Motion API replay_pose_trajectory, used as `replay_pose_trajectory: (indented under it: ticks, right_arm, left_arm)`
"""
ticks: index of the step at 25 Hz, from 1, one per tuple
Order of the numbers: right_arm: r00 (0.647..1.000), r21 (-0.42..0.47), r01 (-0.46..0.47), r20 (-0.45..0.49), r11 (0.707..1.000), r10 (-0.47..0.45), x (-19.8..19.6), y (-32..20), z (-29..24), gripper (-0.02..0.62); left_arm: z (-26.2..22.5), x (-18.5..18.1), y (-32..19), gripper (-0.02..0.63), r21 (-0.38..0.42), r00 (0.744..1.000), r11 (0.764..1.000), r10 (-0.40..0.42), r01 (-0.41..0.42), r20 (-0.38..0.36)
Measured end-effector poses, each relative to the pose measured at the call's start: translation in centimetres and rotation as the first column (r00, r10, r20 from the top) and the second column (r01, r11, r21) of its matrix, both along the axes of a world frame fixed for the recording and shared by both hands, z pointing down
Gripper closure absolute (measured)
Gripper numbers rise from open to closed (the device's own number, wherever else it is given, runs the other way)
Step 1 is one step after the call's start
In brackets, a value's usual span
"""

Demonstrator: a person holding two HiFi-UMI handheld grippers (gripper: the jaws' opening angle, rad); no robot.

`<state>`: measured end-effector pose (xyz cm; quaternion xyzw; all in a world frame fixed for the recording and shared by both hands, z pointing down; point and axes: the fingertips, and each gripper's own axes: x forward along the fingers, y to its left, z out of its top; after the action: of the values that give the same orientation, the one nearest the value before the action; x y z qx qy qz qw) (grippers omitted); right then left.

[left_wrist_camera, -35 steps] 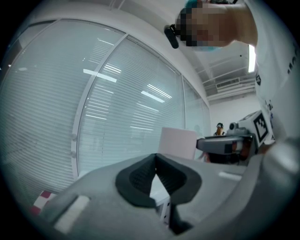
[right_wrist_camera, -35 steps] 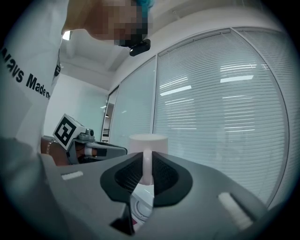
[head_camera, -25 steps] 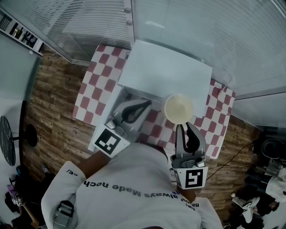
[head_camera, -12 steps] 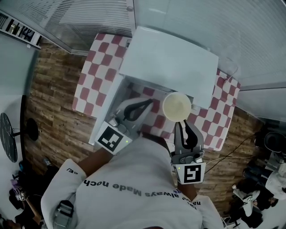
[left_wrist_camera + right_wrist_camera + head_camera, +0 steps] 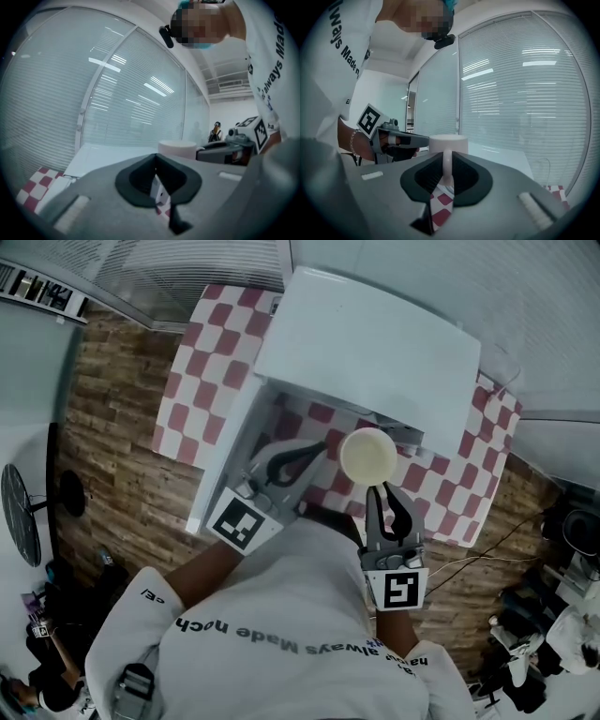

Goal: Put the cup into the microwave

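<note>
A cream cup hangs in the air just in front of the white microwave, whose door stands swung open to the left. My right gripper is shut on the cup's handle, with the cup upright above the jaws. My left gripper is shut with nothing between its jaws, and it hovers by the microwave's opening, left of the cup. The left gripper view shows the cup and the right gripper beyond the jaws. The inside of the microwave is hidden.
The microwave stands on a table with a red and white checked cloth. Glass walls with blinds run behind it. A cable trails on the wooden floor at the right, and a fan stands at the far left.
The cup in my right gripper has come closer to the microwave's front edge. My left gripper stays shut by the open door.
</note>
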<state>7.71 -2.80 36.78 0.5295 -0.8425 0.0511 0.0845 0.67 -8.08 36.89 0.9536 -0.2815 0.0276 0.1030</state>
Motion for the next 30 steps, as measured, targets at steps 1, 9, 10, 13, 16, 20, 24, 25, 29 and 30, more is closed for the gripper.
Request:
replay_pose_trajectory:
  ticks: [1, 9, 10, 13, 16, 20, 24, 25, 29, 30]
  right_arm:
    - [1.000, -0.006, 0.000, 0.003, 1.000, 0.000, -0.1, -0.2, 0.7, 0.551]
    - [1.000, -0.079, 0.017, -0.016, 0.997, -0.018, -0.4, -1.1, 6.4, 0.552]
    - [1.000, -0.079, 0.019, -0.020, 0.997, -0.021, -0.5, -1.3, 7.0, 0.551]
    - [0.999, -0.087, 0.021, -0.030, 0.996, -0.023, -0.5, -1.8, 9.1, 0.551]
    - [0.999, -0.093, 0.018, -0.043, 0.996, -0.022, -0.4, -2.5, 11.0, 0.552]
    - [0.999, -0.120, 0.009, -0.047, 0.993, -0.015, -0.5, -3.3, 13.4, 0.551]
    - [0.998, -0.121, 0.007, -0.054, 0.993, -0.014, -0.5, -4.5, 15.0, 0.551]
    - [0.998, -0.117, 0.009, -0.059, 0.993, -0.016, -0.6, -4.9, 15.3, 0.551]
    - [0.997, -0.105, 0.009, -0.081, 0.994, -0.018, -0.6, -6.4, 16.5, 0.552]
    - [0.997, -0.098, 0.005, -0.079, 0.995, -0.013, -0.6, -6.8, 16.7, 0.552]
  left_arm:
    - [0.6, 0.0, -0.1, 0.601, -0.004, 1.000, 1.000, -0.002, 0.002, 0.002]
    - [5.4, -0.1, -1.4, 0.603, -0.048, 0.999, 0.999, -0.021, 0.022, 0.024]
    - [5.9, -0.1, -1.6, 0.601, -0.051, 0.999, 0.998, -0.021, 0.022, 0.026]
    - [7.4, -0.2, -2.1, 0.601, -0.056, 0.999, 0.998, -0.023, 0.025, 0.037]
    - [8.8, -0.2, -2.6, 0.601, -0.061, 0.999, 0.998, -0.026, 0.029, 0.046]
    - [10.6, -0.3, -2.9, 0.601, -0.077, 0.998, 0.996, -0.036, 0.040, 0.055]
    - [12.2, -0.1, -3.5, 0.601, -0.084, 0.997, 0.995, -0.043, 0.048, 0.059]
    - [12.5, 0.0, -3.7, 0.603, -0.085, 0.997, 0.995, -0.045, 0.050, 0.060]
    - [13.5, 0.2, -4.6, 0.601, -0.081, 0.996, 0.995, -0.056, 0.061, 0.063]
    - [13.7, 0.2, -4.8, 0.603, -0.079, 0.996, 0.995, -0.061, 0.065, 0.062]
